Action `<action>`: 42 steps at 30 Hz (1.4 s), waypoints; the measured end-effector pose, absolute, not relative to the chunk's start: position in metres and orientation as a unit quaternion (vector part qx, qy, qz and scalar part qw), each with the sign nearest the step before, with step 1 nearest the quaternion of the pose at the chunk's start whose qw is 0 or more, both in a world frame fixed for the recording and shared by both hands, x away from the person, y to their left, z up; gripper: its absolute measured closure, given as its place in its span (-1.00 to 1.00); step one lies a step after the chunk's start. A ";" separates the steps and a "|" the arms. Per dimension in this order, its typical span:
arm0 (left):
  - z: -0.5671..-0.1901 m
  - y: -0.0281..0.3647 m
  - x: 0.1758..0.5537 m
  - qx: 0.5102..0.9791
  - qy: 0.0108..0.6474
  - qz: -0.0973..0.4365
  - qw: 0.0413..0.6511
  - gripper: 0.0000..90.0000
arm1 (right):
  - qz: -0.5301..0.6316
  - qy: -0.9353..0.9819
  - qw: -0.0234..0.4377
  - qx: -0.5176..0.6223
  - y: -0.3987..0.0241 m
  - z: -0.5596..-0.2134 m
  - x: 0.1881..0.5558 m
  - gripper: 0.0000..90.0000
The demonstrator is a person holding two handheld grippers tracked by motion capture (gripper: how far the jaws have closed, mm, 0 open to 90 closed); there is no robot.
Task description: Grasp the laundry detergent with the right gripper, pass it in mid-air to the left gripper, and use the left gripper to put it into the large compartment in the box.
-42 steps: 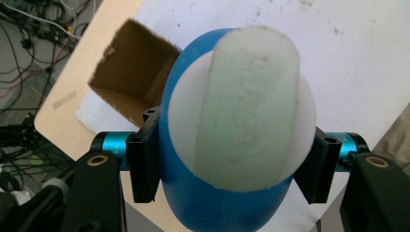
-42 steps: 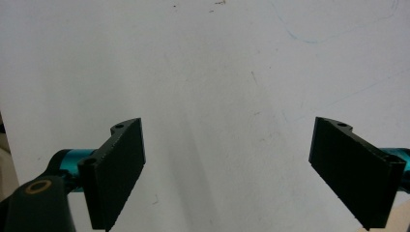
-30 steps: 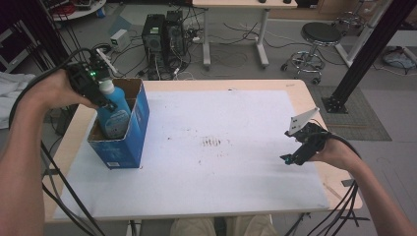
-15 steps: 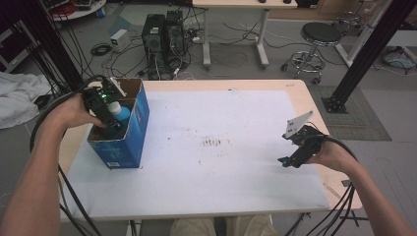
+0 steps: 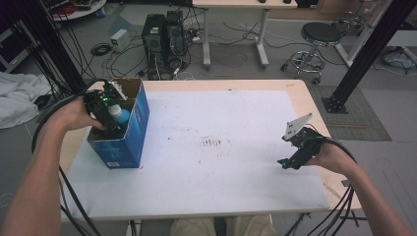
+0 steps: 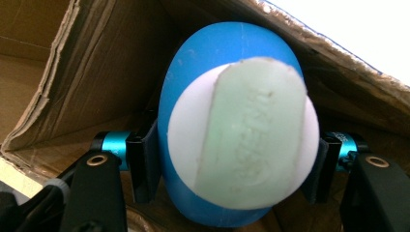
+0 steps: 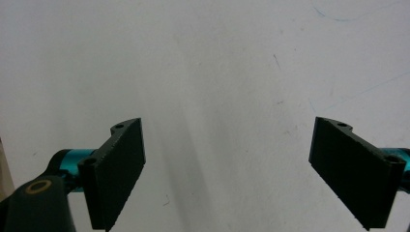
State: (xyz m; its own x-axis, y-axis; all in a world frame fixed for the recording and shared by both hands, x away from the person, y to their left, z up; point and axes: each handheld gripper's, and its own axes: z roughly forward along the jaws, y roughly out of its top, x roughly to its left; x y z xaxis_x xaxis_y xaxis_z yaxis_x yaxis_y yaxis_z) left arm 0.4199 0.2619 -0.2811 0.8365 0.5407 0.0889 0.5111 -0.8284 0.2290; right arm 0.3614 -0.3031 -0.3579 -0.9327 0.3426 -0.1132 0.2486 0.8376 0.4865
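bottle cap (image 6: 251,128), left gripper view: raised lettering moulded along the pale green top, too soft and blurred to spell out. blue box (image 5: 129,132), high view: small white label patch low on the side facing the camera, print too small to read. nothing legible elsewhere.

The left gripper (image 5: 105,110) reaches down into the open top of the blue box (image 5: 133,132), its jaws clamped on either side of the blue bottle (image 6: 232,140), with the left forearm (image 5: 44,162) stretched along the box's near-left side. Well apart from the box, across the table, the right gripper (image 5: 290,160) hovers low with its jaws spread wide and nothing between them, the right hand (image 5: 332,157) wrapped around its body.
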 end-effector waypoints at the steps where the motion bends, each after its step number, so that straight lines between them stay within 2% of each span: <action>1: -0.281 0.262 0.419 0.953 0.276 0.076 0.098 -0.16 | 0.240 0.953 0.098 0.155 -0.303 -0.358 0.361 -0.73; 17: -0.281 0.260 0.419 0.957 0.269 0.076 0.079 -0.18 | 0.240 0.954 0.099 0.154 -0.301 -0.358 0.359 -0.73; 23: -0.281 0.257 0.419 0.955 0.277 0.075 0.074 -0.33 | 0.238 0.954 0.097 0.152 -0.300 -0.359 0.358 -0.73; 42: -0.265 0.261 0.421 0.951 0.291 0.073 0.079 -0.51 | 0.238 0.954 0.096 0.152 -0.300 -0.361 0.357 -0.73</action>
